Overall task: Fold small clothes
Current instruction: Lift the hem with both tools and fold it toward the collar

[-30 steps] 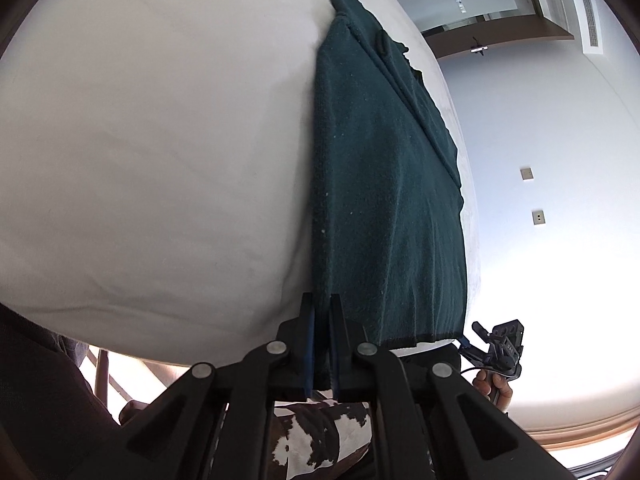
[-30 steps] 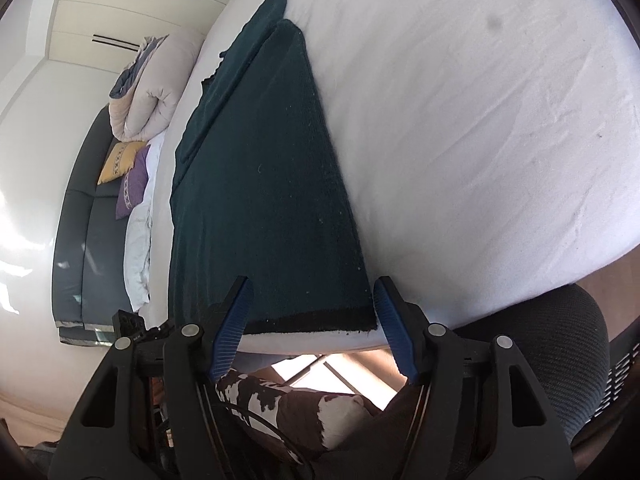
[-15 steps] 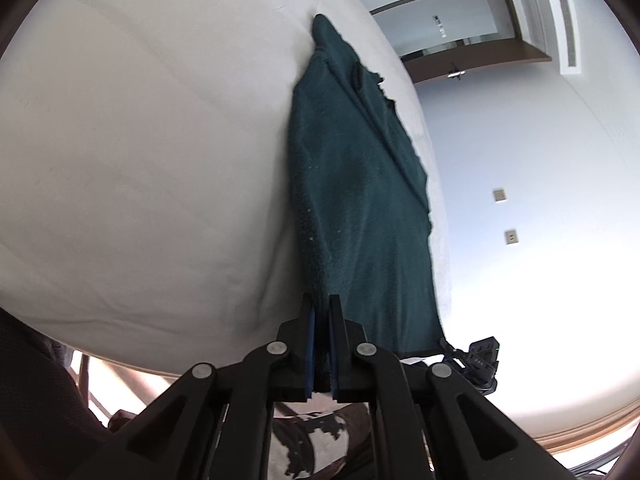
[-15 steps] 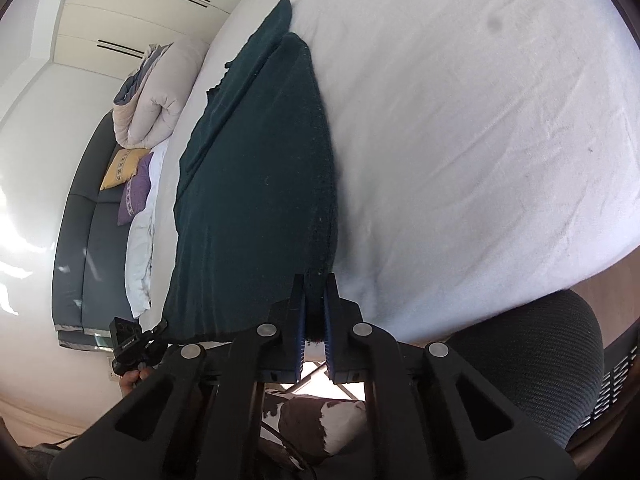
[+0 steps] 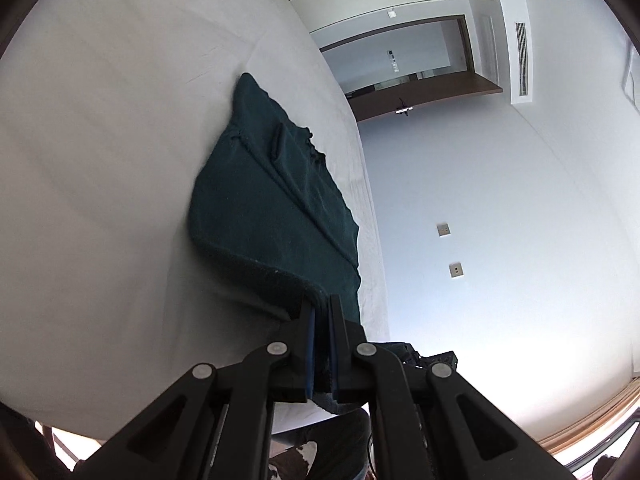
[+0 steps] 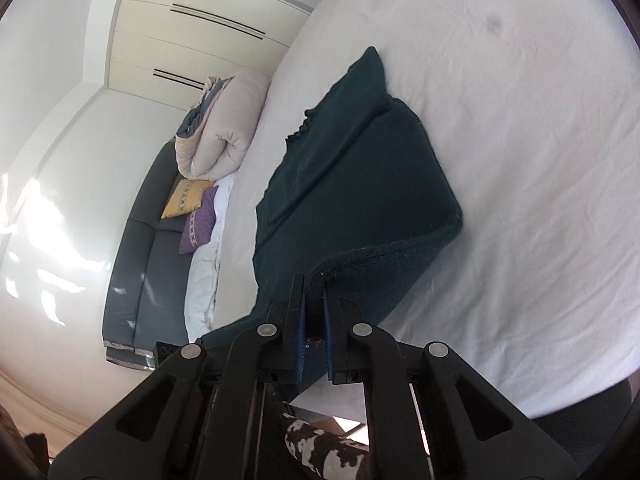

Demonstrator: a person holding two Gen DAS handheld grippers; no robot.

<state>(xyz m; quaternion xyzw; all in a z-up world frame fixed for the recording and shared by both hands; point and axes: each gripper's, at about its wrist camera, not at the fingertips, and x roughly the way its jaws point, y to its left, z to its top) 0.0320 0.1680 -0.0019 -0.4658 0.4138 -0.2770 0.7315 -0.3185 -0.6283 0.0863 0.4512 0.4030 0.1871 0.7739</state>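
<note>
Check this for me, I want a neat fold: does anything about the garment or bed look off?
Mostly fine. Both claws, left and right, pinch the dark green garment's near hem, lifted off the white bed. Its far edge looks uneven, with a ragged notch.

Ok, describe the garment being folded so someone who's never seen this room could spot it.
Find the big white bed. On it, by the near edge, lies a dark green garment, with both near corners lifted, pinched in the left gripper and right gripper. It's the only dark thing on the sheet.
</note>
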